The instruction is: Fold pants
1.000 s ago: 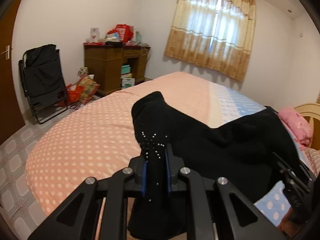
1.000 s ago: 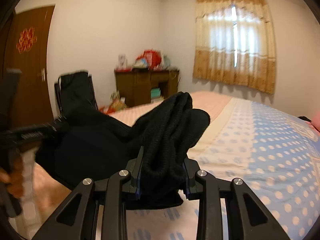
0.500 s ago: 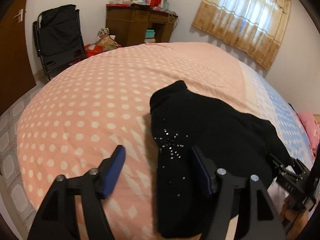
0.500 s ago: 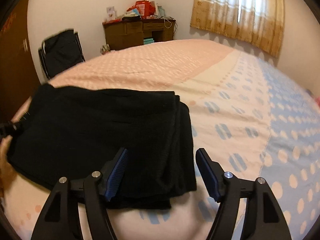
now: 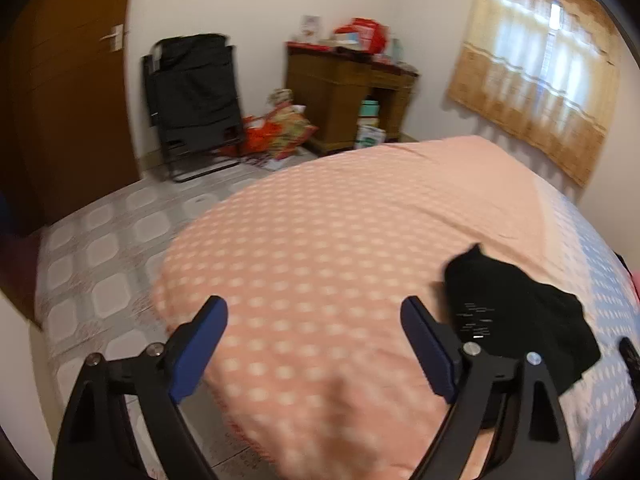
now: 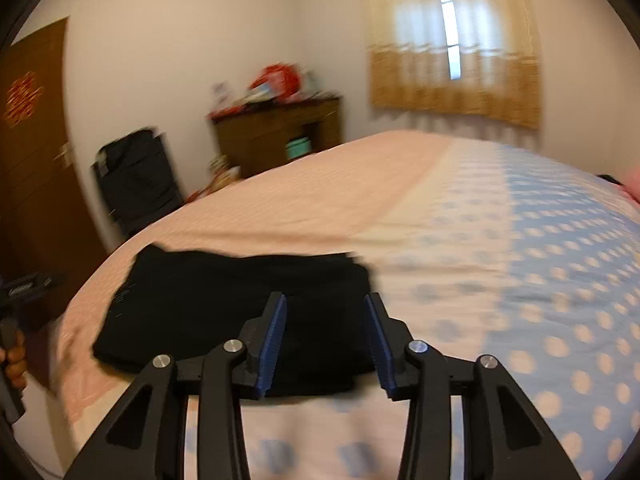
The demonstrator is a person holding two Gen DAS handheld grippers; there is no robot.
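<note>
The black pants (image 6: 232, 304) lie folded into a flat rectangle on the bed near its front edge. In the left wrist view they (image 5: 516, 316) lie to the right of my fingers. My left gripper (image 5: 316, 344) is open wide and empty, over the pink spotted bedspread (image 5: 320, 240), left of the pants. My right gripper (image 6: 326, 336) is open and empty, just behind the near right end of the pants. The left gripper also shows at the left edge of the right wrist view (image 6: 16, 292).
The bed has a pink half and a blue spotted half (image 6: 540, 260). Beyond the bed's far end stand a black folding chair (image 5: 192, 96), a wooden desk (image 5: 348, 92) with clutter, bags on the tiled floor (image 5: 100, 248), a brown door (image 5: 60, 80) and a curtained window (image 5: 536, 60).
Both grippers let go of the pants, which went from held up to lying folded on the bed. Since then the left gripper has drawn back and swung left; the right has pulled back a little.
</note>
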